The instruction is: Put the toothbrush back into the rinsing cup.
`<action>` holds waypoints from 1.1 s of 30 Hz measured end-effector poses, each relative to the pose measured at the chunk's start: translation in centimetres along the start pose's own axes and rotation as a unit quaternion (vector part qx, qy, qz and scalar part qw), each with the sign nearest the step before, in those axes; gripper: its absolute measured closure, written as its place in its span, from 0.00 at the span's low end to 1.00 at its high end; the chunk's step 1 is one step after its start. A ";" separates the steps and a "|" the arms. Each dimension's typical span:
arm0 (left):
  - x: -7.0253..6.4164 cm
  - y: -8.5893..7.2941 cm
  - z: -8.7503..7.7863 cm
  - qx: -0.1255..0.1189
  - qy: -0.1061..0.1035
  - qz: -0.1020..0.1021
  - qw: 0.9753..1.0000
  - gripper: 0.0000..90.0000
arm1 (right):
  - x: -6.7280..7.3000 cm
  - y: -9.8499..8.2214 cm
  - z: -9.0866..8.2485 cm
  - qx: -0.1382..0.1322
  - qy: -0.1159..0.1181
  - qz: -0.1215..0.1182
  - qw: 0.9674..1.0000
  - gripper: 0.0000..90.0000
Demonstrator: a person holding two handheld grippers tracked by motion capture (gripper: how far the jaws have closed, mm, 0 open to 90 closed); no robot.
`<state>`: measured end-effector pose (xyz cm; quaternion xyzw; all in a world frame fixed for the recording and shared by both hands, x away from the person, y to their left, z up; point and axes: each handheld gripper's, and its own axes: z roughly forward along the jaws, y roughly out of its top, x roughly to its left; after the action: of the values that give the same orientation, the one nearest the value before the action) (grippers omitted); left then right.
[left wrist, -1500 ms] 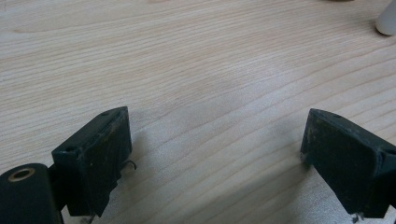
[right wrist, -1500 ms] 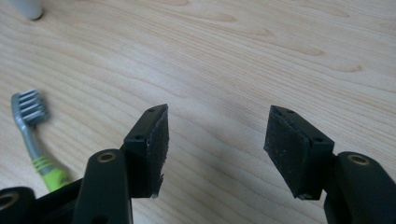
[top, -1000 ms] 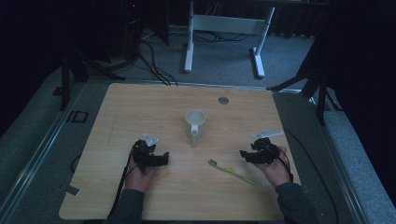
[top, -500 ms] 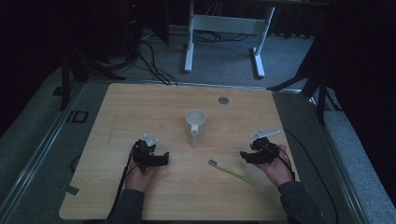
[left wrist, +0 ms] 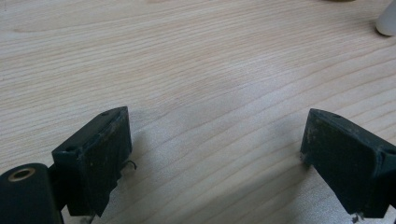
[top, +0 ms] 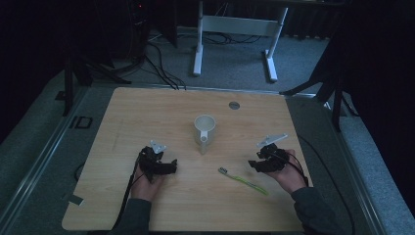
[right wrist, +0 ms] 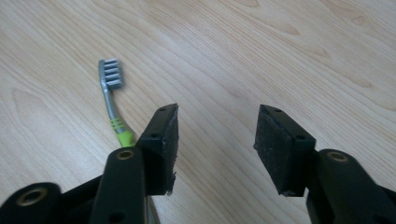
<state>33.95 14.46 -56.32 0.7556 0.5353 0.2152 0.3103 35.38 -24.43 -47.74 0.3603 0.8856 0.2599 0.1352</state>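
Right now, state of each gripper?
Left gripper: open, nothing between its jaws.
Right gripper: open, jaws just been closing, nothing between; green-handled toothbrush lies beside it.

A pale wooden counter with rounded corners (top: 147,112) carries a small round grey cable port (top: 234,105) near its far edge; grey carpeted floor (top: 230,71) spreads beyond, strewn with black cables (top: 159,63); a white metal desk frame on two flat feet (top: 235,29) stands behind; the room is dim, and dark shapes at the edges are perhaps stands.
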 end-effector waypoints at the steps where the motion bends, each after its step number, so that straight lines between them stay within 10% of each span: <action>1: 0.0 0.0 0.0 0.000 0.000 0.000 1.000 0.10 | 0.0 0.1 0.0 0.001 0.001 -0.003 1.000 0.57; 33: 0.0 0.0 0.0 0.000 0.001 0.000 1.000 0.10 | 1.7 2.5 0.2 0.050 0.026 -0.052 0.997 0.65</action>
<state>33.94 14.43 -56.31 0.7556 0.5356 0.2153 0.3097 35.70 -21.63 -46.56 0.3131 0.9183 0.2171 0.1077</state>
